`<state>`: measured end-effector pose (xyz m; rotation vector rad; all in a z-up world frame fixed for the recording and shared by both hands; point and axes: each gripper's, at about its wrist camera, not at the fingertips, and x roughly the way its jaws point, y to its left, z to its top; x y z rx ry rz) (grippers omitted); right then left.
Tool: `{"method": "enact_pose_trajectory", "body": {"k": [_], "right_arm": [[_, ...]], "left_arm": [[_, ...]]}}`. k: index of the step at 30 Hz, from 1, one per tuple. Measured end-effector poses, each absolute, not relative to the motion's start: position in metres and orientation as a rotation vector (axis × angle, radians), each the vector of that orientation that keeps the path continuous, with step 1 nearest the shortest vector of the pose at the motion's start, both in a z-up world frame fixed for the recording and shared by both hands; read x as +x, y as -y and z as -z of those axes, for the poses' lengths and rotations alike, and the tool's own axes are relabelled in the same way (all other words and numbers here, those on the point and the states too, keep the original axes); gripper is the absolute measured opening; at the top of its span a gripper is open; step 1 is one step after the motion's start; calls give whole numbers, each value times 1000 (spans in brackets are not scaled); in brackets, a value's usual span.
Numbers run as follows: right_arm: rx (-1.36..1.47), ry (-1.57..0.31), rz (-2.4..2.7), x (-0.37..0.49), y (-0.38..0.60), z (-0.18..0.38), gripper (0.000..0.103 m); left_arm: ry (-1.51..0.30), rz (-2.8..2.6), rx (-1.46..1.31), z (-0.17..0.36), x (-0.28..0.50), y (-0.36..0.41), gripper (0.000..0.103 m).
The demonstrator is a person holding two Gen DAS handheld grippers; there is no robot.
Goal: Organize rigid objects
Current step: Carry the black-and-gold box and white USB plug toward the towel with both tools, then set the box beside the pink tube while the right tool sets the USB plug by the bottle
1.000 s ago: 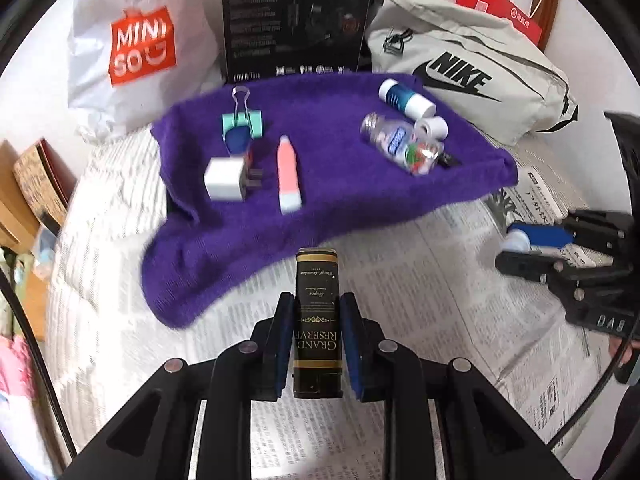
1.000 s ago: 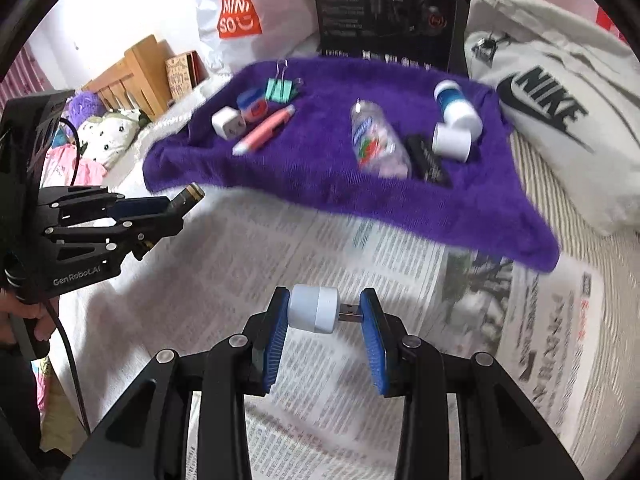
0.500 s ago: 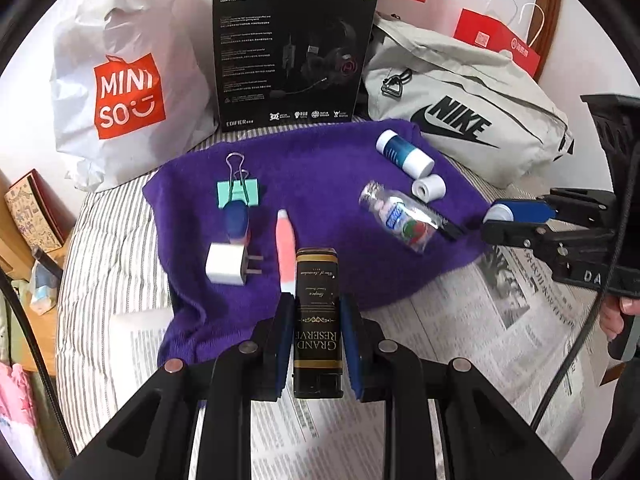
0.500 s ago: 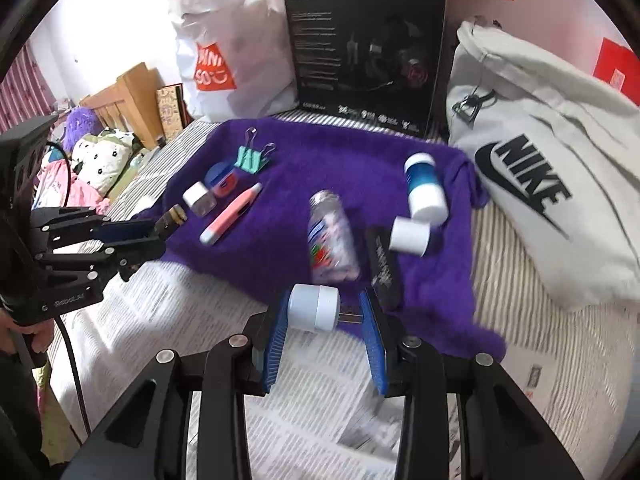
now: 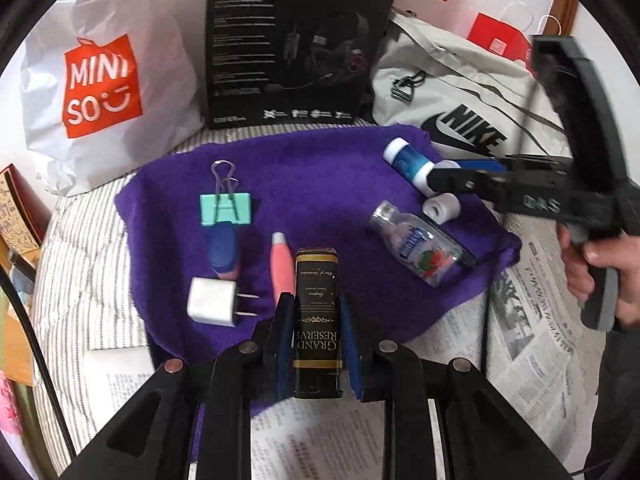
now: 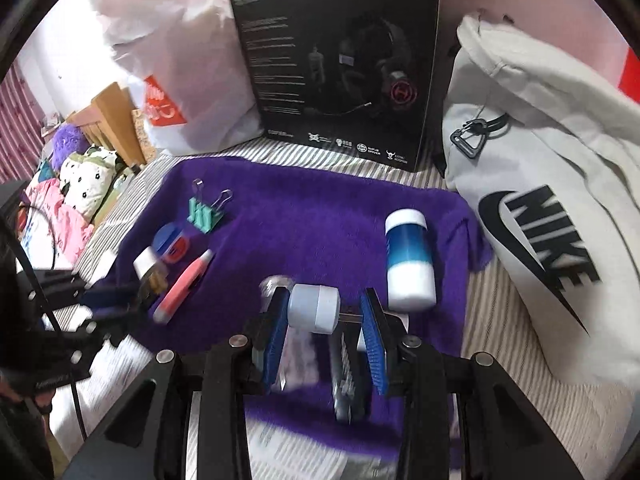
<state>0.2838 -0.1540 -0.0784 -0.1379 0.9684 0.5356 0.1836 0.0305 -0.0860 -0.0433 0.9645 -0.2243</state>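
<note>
My left gripper (image 5: pixel 316 344) is shut on a black and gold lighter (image 5: pixel 317 320) and holds it over the near edge of the purple towel (image 5: pixel 320 176). My right gripper (image 6: pixel 326 330) is shut on a small white USB adapter (image 6: pixel 314 308) above the towel (image 6: pixel 304 216), near the blue and white bottle (image 6: pixel 408 258). On the towel lie a green binder clip (image 5: pixel 226 208), a white charger plug (image 5: pixel 214 302), a pink pen (image 5: pixel 282 266), a clear bottle (image 5: pixel 416 246) and a white cap (image 5: pixel 442 208).
A black headset box (image 5: pixel 292 44), a white Miniso bag (image 5: pixel 104 80) and a grey Nike bag (image 6: pixel 540 200) stand behind the towel. Newspaper (image 5: pixel 536 320) covers the striped bed in front. The right gripper body (image 5: pixel 560 200) crosses the left wrist view at right.
Both grippers have moved forward from over the newspaper to over the purple towel, each still holding its object. The right gripper now hangs near the blue and white bottle.
</note>
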Motion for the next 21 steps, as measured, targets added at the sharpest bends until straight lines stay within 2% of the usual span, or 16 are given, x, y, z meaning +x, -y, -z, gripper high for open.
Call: {"method": "enact_pose_trajectory", "body": {"k": [8, 21], "right_arm": [[-91, -1022, -519, 327, 138, 105, 36], [-165, -1033, -477, 348, 119, 132, 36]], "left_arm": [[-974, 233, -74, 94, 187, -41, 22], [-985, 238, -86, 100, 187, -43, 22]]}}
